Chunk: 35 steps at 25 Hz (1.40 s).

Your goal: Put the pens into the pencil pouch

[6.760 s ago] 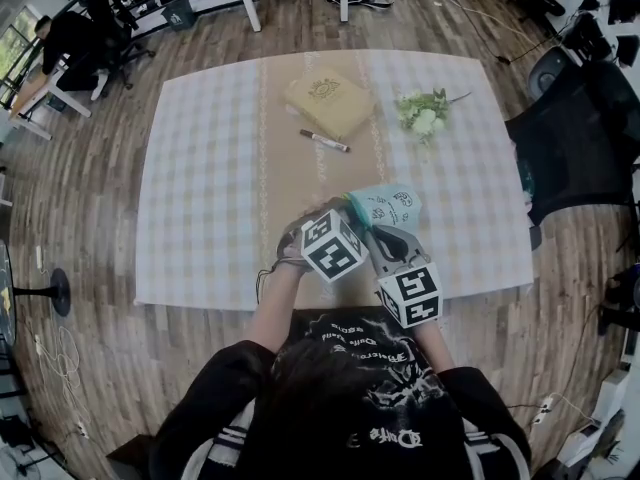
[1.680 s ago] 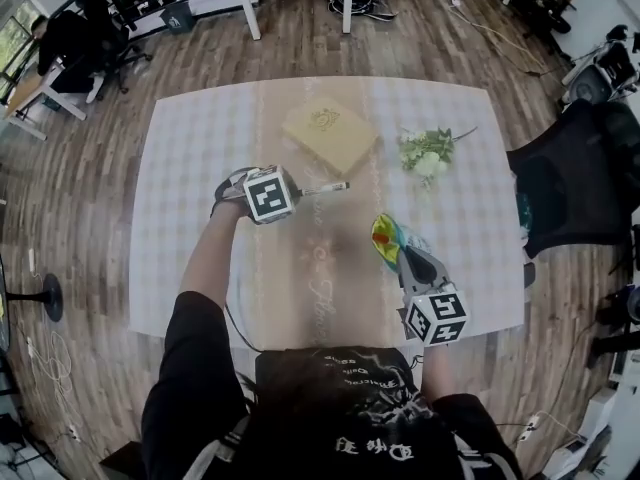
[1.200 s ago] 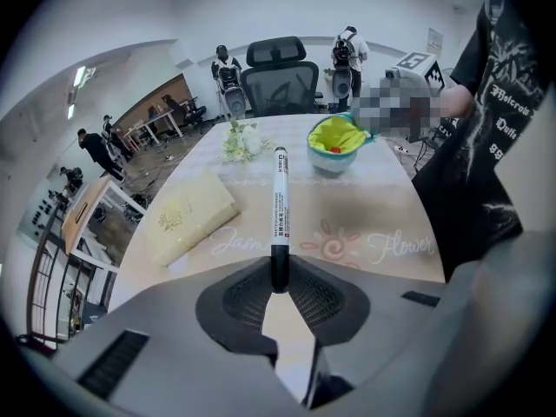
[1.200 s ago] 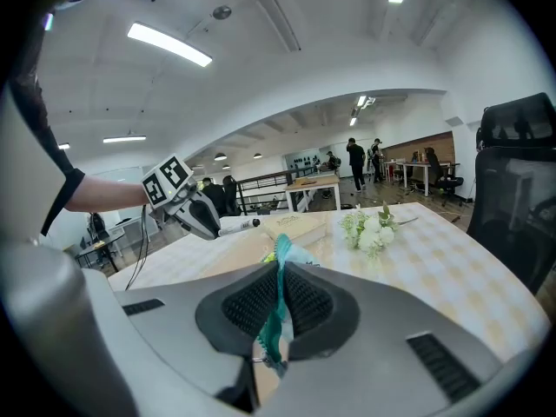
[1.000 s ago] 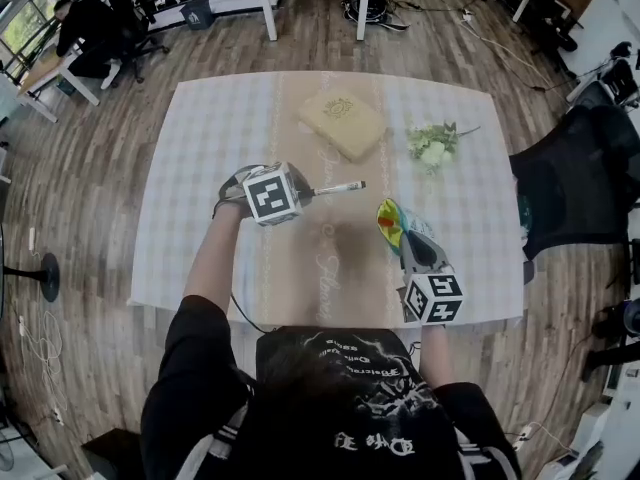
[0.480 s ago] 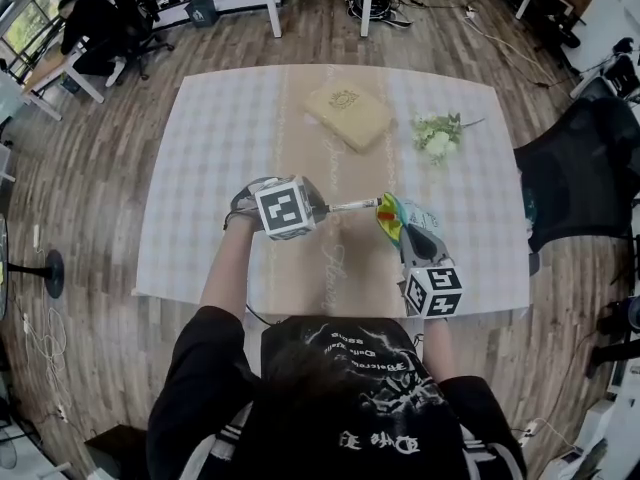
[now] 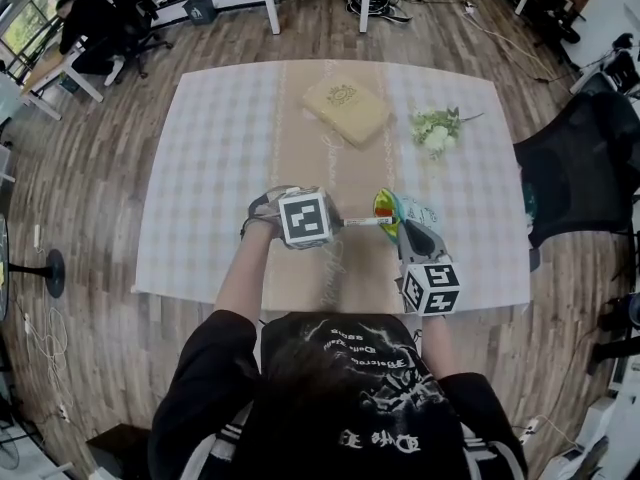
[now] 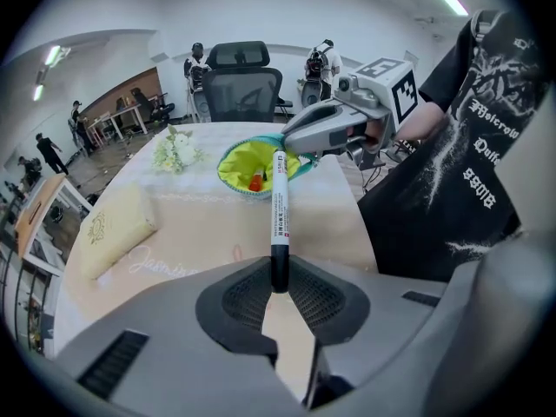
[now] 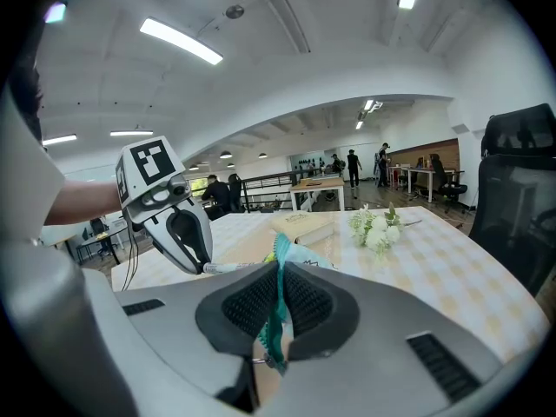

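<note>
- Pencil pouch [image 7: 402, 208] sits over the front part of the counter [image 7: 200, 168]. Its mouth gapes open to the left, w/ yellow-green lining showing. Can't tell if its bottom touches the cloth.
- Right gripper [image 9: 276, 315] comes at the pouch from the person's side. Its fingers are pressed tight on the pouch's teal edge by the zip, w/ the fabric sandwiched btwn the pads.
- Left gripper [image 8: 280, 287] is just left of the pouch. Its fingers are pinching the black end of a pen [image 8: 279, 211].
- The pen has a white barrel w/ print and sticks straight out from the grip toward the pouch. Its far end is right at the open mouth; can't tell if it's past the rim.
- A small red item [image 8: 254, 182] lies inside the pouch on the lining. Too small to say what it is.
- Flowers [image 7: 437, 130], a small white bunch w/ green stems, lie beyond the pouch on the far side from the person, a bit right and well apart from it.
- Tan book [image 7: 346, 108] lies flat and at a slant beyond the pouch and to its left, also well apart. There's an emblem on the cover.
- The counter cloth is pale checks, w/ a tan strip running front to back; the strip's edge is just left of the pouch.
- A black office chair [image 7: 580, 158] stands off the counter, out to the right of the pouch.
- The person is in a black printed top, w/ both forearms reaching in toward the pouch.
</note>
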Each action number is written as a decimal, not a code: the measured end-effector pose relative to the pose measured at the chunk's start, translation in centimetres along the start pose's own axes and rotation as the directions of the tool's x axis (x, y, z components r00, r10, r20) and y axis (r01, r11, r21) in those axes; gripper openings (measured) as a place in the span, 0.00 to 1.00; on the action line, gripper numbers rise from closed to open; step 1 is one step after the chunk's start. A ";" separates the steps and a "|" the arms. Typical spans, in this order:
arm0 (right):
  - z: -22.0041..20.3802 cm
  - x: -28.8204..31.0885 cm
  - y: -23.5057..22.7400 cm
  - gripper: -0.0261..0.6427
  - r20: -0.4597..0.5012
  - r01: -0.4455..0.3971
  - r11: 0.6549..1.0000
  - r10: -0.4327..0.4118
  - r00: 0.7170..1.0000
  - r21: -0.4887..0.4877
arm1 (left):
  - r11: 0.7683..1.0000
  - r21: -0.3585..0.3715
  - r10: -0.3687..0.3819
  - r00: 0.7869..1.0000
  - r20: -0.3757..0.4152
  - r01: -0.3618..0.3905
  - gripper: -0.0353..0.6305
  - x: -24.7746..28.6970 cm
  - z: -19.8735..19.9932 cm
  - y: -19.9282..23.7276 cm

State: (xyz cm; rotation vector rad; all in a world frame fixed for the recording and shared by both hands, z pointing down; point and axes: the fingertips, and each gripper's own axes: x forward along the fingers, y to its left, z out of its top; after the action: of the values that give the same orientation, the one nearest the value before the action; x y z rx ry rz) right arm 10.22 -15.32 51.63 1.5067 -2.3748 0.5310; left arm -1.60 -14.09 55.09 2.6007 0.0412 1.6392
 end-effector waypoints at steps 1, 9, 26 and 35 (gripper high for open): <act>0.0 0.0 -0.2 0.08 0.003 0.001 1.000 -0.001 1.000 0.003 | 1.000 -0.006 -0.010 1.000 -0.012 0.010 0.17 0.3 -0.2 -0.2; -0.4 -0.4 0.3 0.08 -0.006 -0.015 1.000 0.015 1.000 -0.011 | 0.999 -0.022 0.034 0.997 -0.071 -0.035 0.17 1.4 -0.7 0.2; -1.8 0.8 2.4 0.08 -0.046 -0.068 0.998 0.067 0.997 -0.017 | 0.998 -0.017 0.065 0.991 -0.115 -0.067 0.17 3.9 -0.2 -0.3; -2.3 1.5 3.2 0.08 -0.057 -0.085 0.996 0.085 0.995 0.009 | 0.993 -0.006 0.116 0.988 -0.100 -0.117 0.17 4.7 0.9 -0.2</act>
State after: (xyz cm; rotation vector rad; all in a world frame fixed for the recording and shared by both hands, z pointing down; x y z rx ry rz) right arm 6.78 -14.32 53.81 1.3789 -2.4043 0.5936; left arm 1.29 -13.69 58.92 2.5554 -0.1173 1.8003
